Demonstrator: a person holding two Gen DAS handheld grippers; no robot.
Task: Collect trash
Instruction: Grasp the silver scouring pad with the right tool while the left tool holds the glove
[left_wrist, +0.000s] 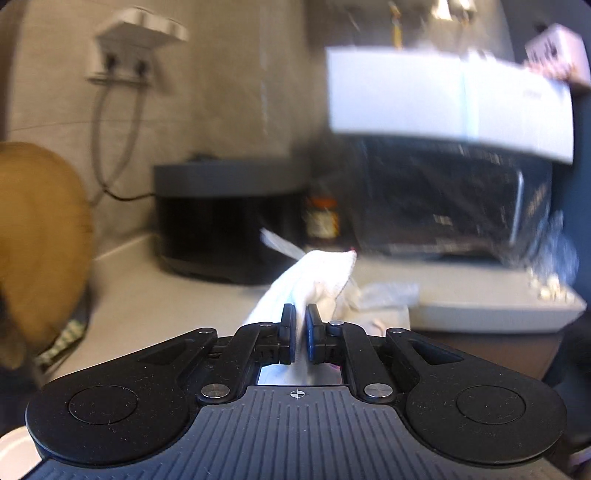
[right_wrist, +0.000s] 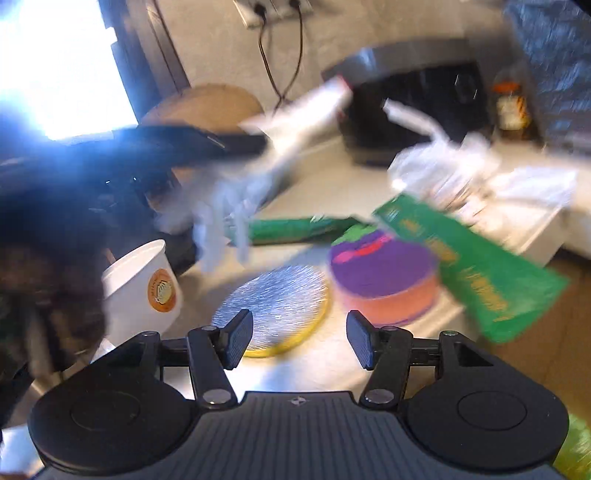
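Observation:
In the left wrist view my left gripper (left_wrist: 301, 317) is shut on a crumpled white tissue (left_wrist: 314, 277), which sticks up past the pads above the pale counter (left_wrist: 155, 295). The right wrist view shows that gripper as a dark blur at the upper left, with the tissue (right_wrist: 229, 199) hanging from it. My right gripper (right_wrist: 300, 334) is open with nothing between its pads. Just beyond it lie a silver round lid with a yellow rim (right_wrist: 273, 306), a purple and orange tub (right_wrist: 384, 280) and a green packet (right_wrist: 476, 273).
A white paper cup (right_wrist: 140, 291) stands at the left, with a green wrapper (right_wrist: 295, 229) and clear plastic wrappers (right_wrist: 443, 166) further back. A black appliance (left_wrist: 229, 221), a jar (left_wrist: 321, 218) and a microwave (left_wrist: 443, 199) under a white box (left_wrist: 443, 103) line the wall.

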